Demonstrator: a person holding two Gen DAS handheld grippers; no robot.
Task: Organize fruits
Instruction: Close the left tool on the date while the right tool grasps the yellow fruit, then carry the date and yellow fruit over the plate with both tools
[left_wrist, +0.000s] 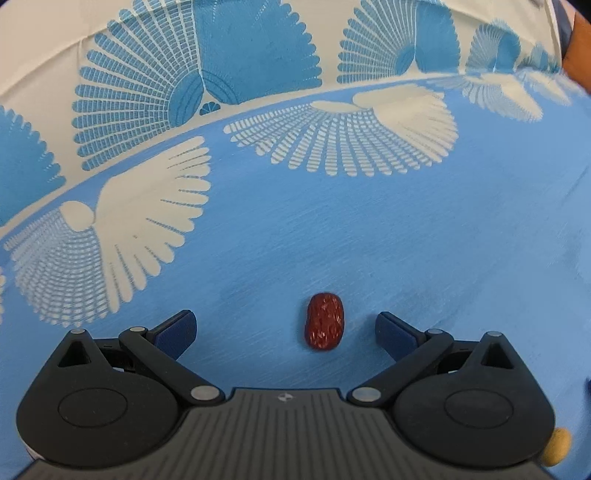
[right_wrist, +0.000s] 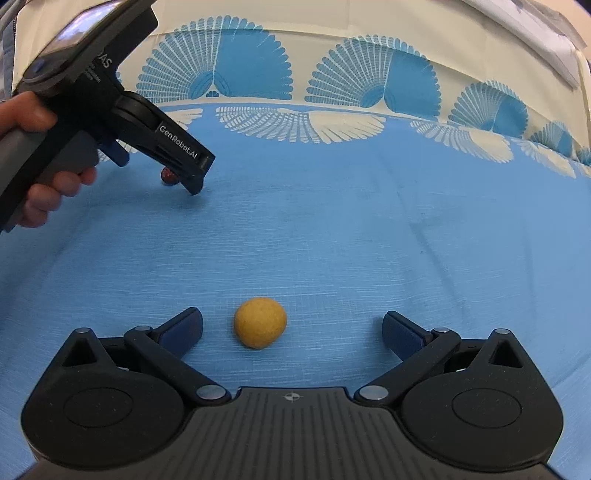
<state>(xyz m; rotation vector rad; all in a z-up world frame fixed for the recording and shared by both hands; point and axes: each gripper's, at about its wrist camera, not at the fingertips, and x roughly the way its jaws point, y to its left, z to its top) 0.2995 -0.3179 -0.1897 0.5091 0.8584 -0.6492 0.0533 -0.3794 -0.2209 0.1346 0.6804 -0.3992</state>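
Note:
A wrinkled dark red date (left_wrist: 324, 320) lies on the blue tablecloth between the spread fingers of my left gripper (left_wrist: 286, 330), nearer the right finger and touching neither. The left gripper is open. A round yellow fruit (right_wrist: 260, 323) rests on the cloth between the fingers of my right gripper (right_wrist: 292, 330), closer to the left finger, also untouched. The right gripper is open. In the right wrist view the left gripper body (right_wrist: 122, 110) shows at upper left, held by a hand (right_wrist: 40, 181), with the date (right_wrist: 169, 175) partly hidden behind its finger. The yellow fruit (left_wrist: 557, 446) peeks in at the left view's lower right.
The blue tablecloth (right_wrist: 351, 229) has a cream border with blue fan patterns (right_wrist: 373, 79) along the far side. Part of an arm (left_wrist: 578, 51) shows at the upper right of the left wrist view.

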